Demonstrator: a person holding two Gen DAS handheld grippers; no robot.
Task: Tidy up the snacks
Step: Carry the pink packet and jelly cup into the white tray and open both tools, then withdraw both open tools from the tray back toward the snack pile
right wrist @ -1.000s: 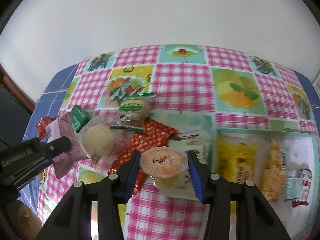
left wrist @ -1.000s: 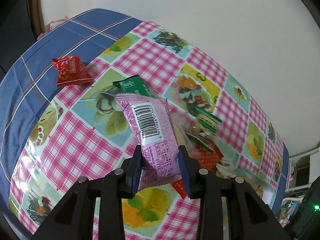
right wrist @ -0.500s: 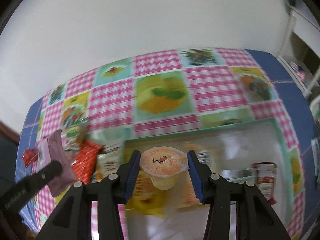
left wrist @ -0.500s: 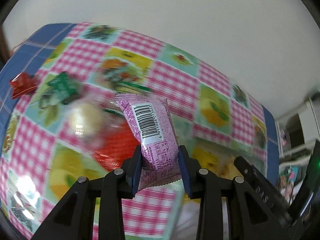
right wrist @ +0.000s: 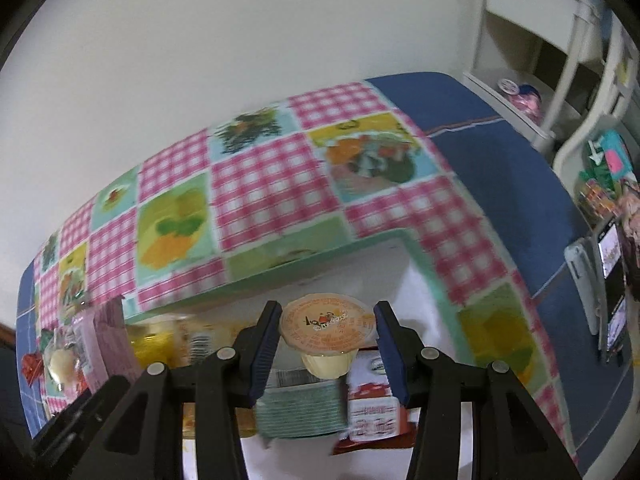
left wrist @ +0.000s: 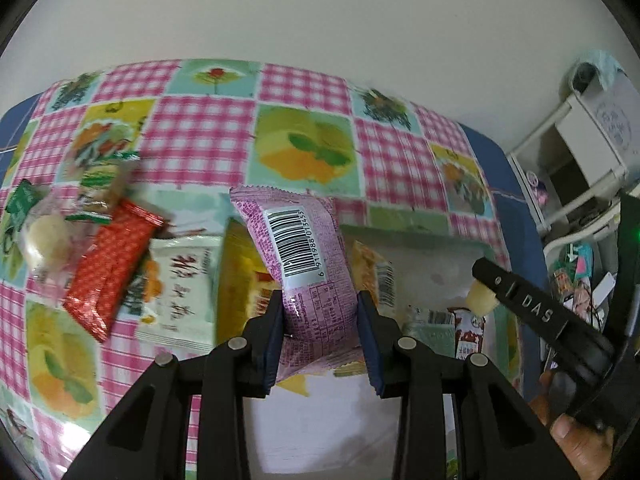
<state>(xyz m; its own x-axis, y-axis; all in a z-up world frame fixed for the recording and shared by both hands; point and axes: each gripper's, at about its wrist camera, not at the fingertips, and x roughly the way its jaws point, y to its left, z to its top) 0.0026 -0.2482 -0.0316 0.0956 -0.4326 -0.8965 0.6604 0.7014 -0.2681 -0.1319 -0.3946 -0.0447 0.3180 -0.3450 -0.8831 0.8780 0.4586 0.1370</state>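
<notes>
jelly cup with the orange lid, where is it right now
In the right wrist view the jelly cup sits centre frame, clamped between the right gripper fingers, above the white tray and its packets.

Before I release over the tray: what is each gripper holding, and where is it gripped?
Left gripper: pink snack packet, pinched across its lower part. Right gripper: jelly cup, clamped at opposite sides of its lid rim.

Right claw (left wrist: 486, 280) arm: "DAS" (white letters).
</notes>
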